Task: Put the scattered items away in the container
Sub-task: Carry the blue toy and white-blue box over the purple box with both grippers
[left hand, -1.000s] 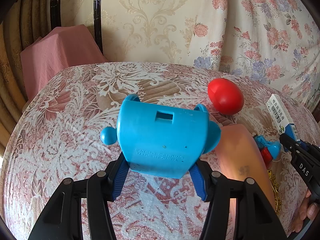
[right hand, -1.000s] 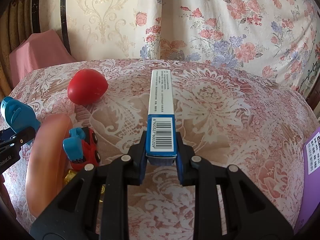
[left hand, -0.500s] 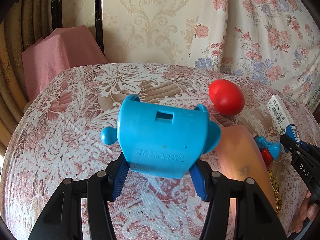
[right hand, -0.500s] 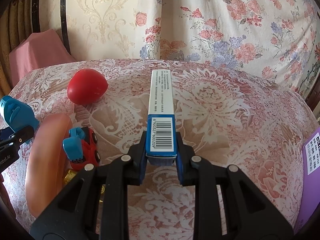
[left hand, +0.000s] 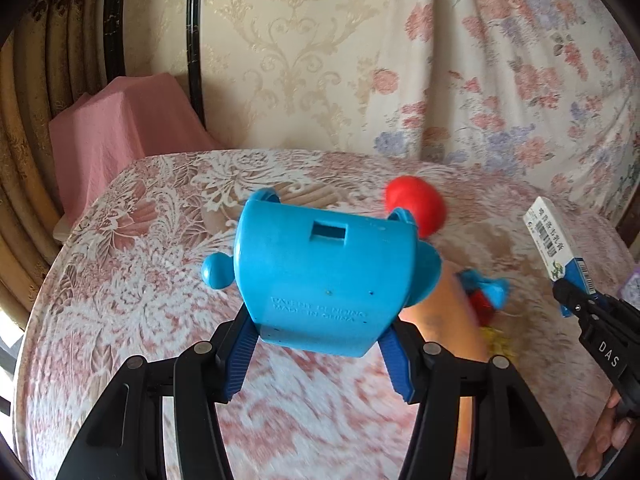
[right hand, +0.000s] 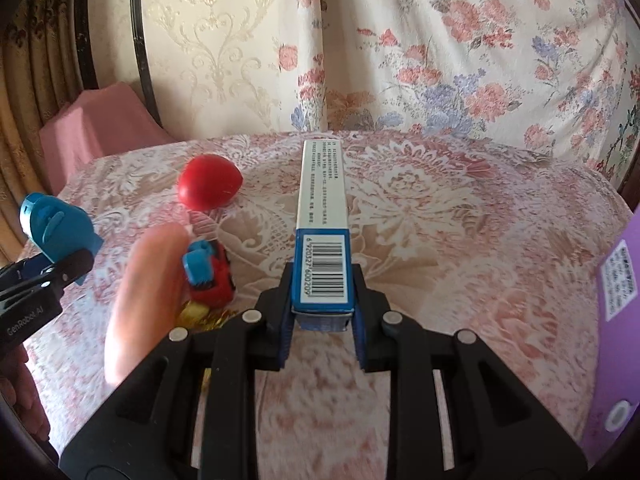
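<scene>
A worktop (right hand: 460,216) in pink floral cloth fills the near view. Far left stands a pink-draped block (left hand: 128,128). Floral curtains (right hand: 480,40) hang behind it.

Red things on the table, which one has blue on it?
The small toy car beside the orange piece; its red body carries a blue part, while the red egg behind it is plain red.

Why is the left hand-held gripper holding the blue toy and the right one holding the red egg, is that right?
Not quite. The left hand-held gripper does hold the blue toy, but the right hand-held gripper is shut on the long blue and white box. The red egg lies loose on the floral cloth, as the right wrist view shows.
</scene>
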The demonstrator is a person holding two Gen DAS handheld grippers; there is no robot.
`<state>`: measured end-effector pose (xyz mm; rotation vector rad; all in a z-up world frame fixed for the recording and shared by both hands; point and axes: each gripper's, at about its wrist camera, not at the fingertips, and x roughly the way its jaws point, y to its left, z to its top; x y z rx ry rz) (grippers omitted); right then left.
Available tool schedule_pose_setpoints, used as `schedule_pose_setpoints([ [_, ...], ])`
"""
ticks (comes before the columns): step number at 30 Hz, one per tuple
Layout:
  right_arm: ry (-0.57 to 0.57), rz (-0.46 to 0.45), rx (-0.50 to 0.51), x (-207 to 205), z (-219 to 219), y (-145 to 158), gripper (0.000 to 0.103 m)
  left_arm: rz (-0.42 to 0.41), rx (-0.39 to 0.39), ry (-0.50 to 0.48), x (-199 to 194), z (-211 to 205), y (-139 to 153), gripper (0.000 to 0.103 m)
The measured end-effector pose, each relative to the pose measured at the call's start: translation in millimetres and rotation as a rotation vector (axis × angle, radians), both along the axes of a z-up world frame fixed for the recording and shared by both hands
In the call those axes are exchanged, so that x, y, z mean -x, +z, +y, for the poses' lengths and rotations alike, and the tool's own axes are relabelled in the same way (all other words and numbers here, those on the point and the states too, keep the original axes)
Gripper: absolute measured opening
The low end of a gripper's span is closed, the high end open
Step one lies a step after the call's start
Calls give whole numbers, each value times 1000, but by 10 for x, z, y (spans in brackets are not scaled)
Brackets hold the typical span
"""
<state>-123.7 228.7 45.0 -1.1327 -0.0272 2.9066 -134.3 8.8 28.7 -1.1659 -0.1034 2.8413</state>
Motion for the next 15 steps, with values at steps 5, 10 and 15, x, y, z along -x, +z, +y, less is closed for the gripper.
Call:
schedule_pose_setpoints([
  [5, -31, 8, 18, -294, 170, 215, 27, 34, -16, -64, -241, 304, 263, 56],
  [10, -78, 27, 32, -625, 443, 441, 27, 69, -29, -128, -472, 624, 520, 56],
  [15, -140, 52, 40, -982, 863, 645, 27, 109, -23, -230, -659, 1209, 813, 56],
])
